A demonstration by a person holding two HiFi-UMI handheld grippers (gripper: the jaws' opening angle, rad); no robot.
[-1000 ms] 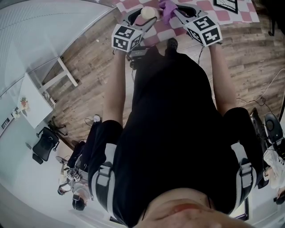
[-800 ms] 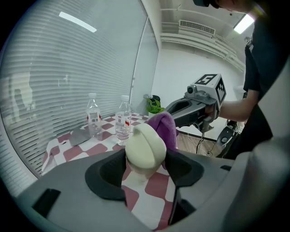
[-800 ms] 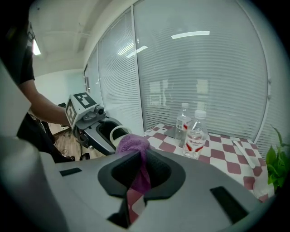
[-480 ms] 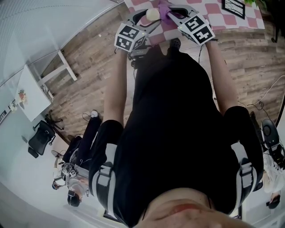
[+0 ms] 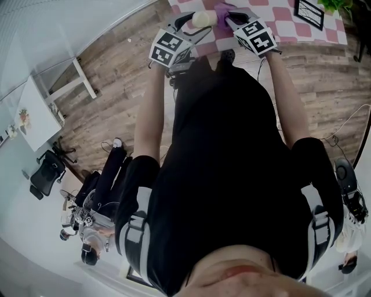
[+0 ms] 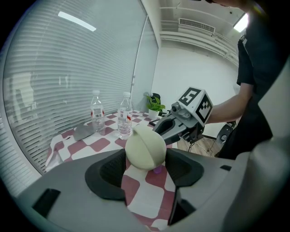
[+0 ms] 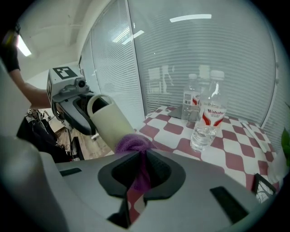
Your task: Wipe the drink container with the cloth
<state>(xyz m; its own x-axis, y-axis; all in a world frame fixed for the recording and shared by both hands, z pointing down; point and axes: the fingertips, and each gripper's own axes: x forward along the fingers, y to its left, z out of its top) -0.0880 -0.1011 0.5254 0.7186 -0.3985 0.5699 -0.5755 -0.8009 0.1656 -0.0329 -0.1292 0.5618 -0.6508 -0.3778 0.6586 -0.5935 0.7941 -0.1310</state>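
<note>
Smooth cream drink container with loop handle: clamped between the jaws of the left gripper, at twelve o'clock in head view, over red-and-white checked tablecloth. Bunched purple cloth pinched tight in right gripper, touching container's side. Forearms stretched forward, grippers tilted down.

The right gripper has been lowered and drawn in toward the left gripper, so the gap between the two has been narrowed. The cloth has been brought closer against the container, which is now seen lying more crosswise in the head view.
</note>
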